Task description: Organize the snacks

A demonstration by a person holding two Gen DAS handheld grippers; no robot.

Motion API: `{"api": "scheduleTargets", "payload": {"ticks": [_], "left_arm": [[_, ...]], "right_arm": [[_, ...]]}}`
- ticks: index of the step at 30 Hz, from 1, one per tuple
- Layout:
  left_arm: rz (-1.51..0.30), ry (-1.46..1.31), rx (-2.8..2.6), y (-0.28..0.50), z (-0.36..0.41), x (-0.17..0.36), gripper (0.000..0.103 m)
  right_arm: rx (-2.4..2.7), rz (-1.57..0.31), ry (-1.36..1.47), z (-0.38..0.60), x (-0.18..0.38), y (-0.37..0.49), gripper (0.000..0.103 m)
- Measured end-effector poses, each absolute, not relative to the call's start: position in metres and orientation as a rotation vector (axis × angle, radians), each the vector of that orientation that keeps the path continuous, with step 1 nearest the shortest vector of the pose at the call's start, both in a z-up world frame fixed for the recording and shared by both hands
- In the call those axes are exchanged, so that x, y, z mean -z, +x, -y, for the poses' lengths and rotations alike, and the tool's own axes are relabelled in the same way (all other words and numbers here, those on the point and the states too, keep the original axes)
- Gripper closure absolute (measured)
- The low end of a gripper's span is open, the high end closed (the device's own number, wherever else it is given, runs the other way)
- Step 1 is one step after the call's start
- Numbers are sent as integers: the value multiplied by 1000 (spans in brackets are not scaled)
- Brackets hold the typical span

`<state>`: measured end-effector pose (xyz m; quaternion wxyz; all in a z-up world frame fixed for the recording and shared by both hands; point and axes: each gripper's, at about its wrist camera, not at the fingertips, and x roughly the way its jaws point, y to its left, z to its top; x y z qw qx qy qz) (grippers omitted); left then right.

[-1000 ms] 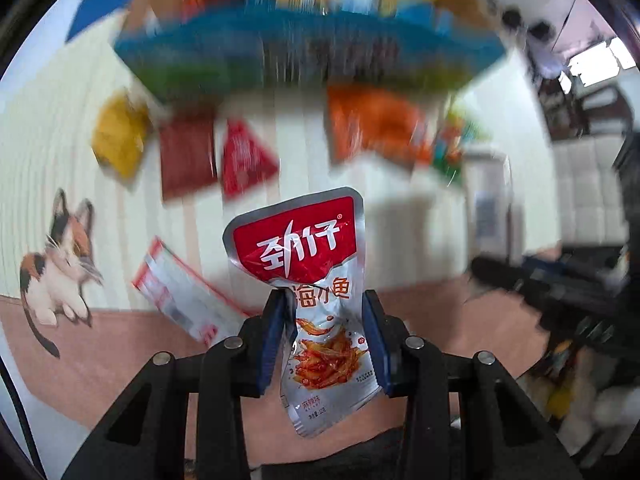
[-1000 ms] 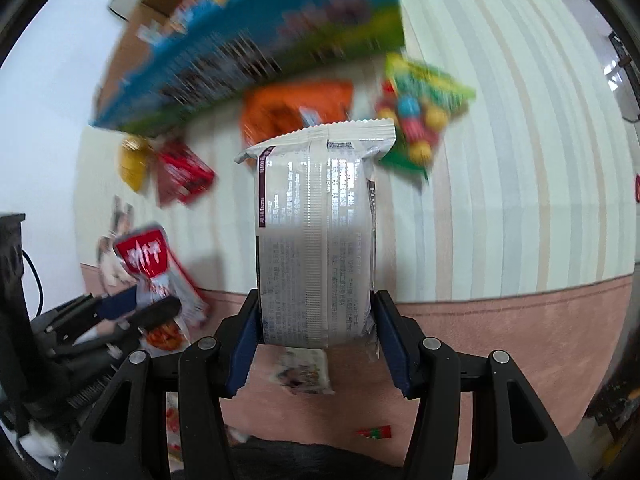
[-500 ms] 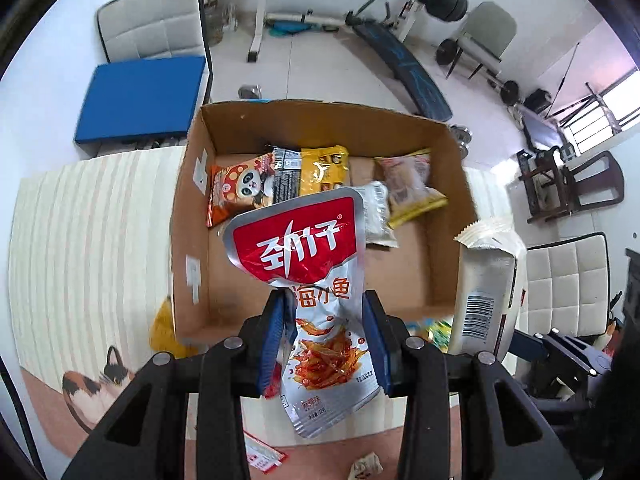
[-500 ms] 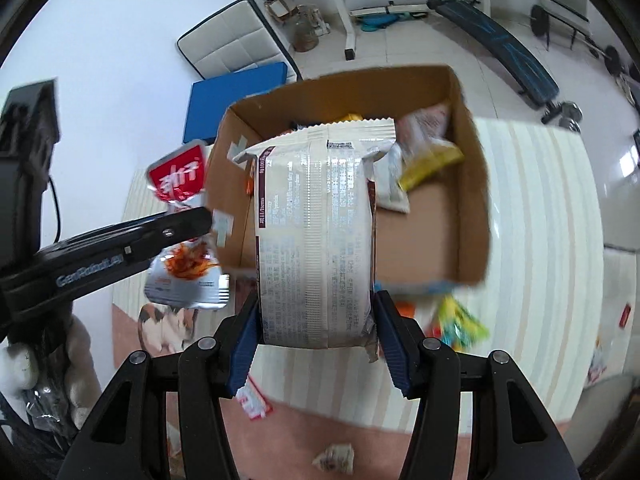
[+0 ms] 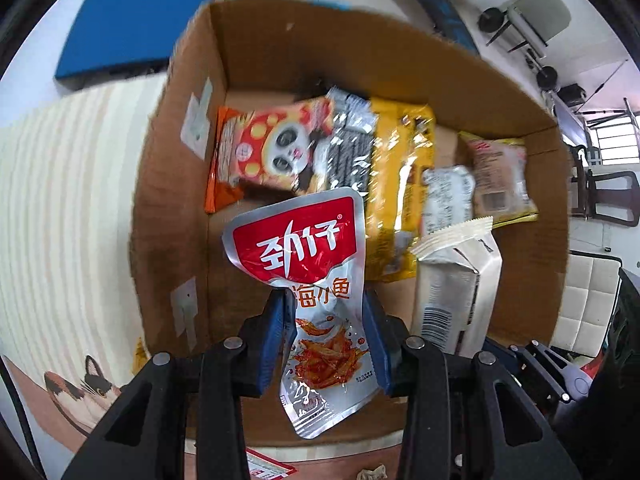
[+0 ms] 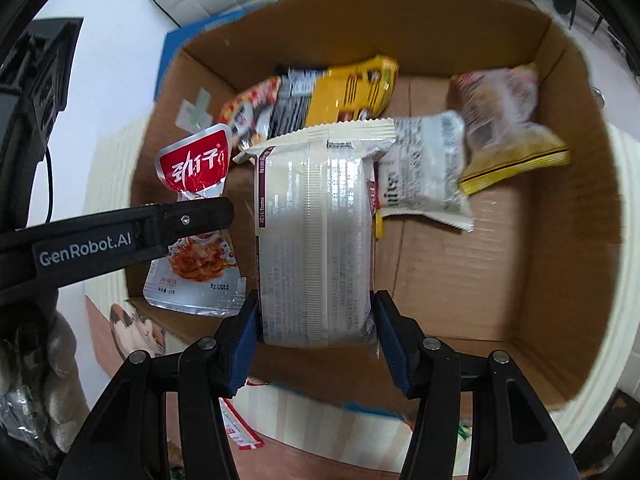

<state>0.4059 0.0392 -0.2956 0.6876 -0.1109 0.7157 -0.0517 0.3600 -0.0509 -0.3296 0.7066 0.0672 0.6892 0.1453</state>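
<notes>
Two packets hang over the open brown cardboard box [image 6: 560,240]: my left gripper [image 5: 330,340] pinches a silver, red-labelled foil fish pouch [image 5: 312,280], my right gripper [image 6: 316,344] clamps a cream plastic-wrapped snack pack [image 6: 316,232]. They sit close; releasing together could make them collide or catch the near wall.

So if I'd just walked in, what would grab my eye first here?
Probably the red-and-silver fish snack pouch pinched in the left tool, hanging over the open cardboard box. Beside it, the right tool grips a pale cream packet above the same box, where a panda-print bag and a yellow bag already lie.
</notes>
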Motion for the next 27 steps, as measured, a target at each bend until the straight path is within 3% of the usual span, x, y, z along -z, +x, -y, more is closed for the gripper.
{"api": "scheduleTargets", "payload": {"ticks": [12, 18, 19, 21, 23, 26, 27], "left_arm": [[-1735, -240, 80, 392, -37, 330, 61], [-1657, -231, 49, 379, -37, 305, 59], [-1628, -242, 47, 376, -39, 296, 56], [-1577, -255, 51, 370, -41, 280, 31], [-1541, -265, 64, 366, -45, 266, 20], [-1522, -226, 44, 360, -47, 251, 18], [-1515, -234, 45, 357, -49, 248, 13]], "right_arm": [[-335, -1616, 150, 44, 372, 364, 43], [-339, -1598, 155, 57, 361, 367, 13], [-333, -1580, 153, 61, 353, 367, 11], [-332, -1553, 148, 65, 341, 367, 10], [-318, -1522, 141, 71, 329, 365, 9], [-300, -1485, 130, 76, 316, 365, 9], [-290, -1479, 137, 74, 313, 362, 9]]}}
